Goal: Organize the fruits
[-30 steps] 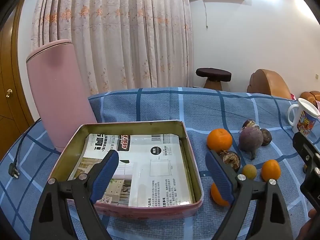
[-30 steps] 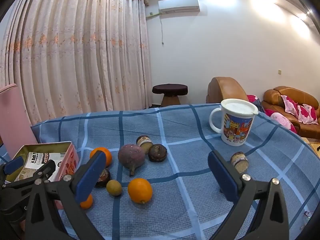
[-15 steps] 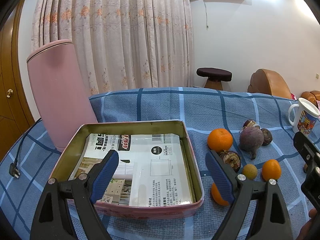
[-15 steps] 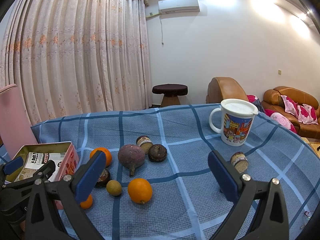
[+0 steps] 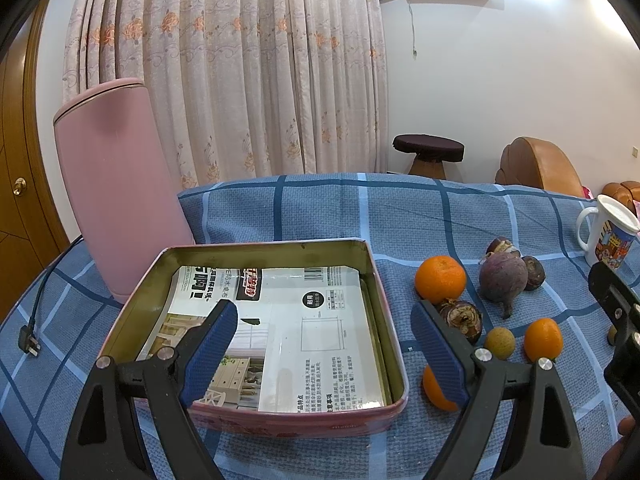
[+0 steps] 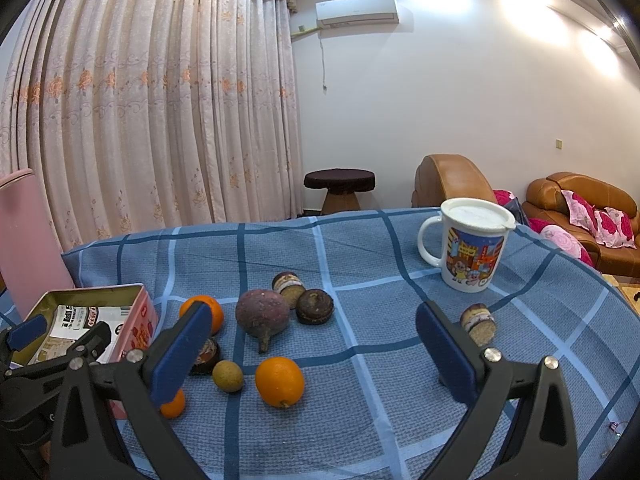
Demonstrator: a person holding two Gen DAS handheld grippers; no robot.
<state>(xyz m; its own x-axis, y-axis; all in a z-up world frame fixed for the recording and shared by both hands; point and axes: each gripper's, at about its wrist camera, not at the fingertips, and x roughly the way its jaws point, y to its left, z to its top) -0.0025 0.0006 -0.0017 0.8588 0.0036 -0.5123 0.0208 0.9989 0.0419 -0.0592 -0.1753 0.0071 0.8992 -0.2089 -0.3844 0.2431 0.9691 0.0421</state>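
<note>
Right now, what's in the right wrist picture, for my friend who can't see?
Open tongs hover over a blue checked tablecloth scattered with oranges, a purple root and small brown fruits. A lidded cartoon mug stands behind; a pink tin sits left.

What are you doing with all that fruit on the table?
A person holds a tool in each hand, and both are open and empty. The left tool hangs over the tin box, which has only printed paper in it. The right tool points at the fruit: oranges, a purple fruit and a small yellow-green one, all lying on the blue checked cloth.
</note>
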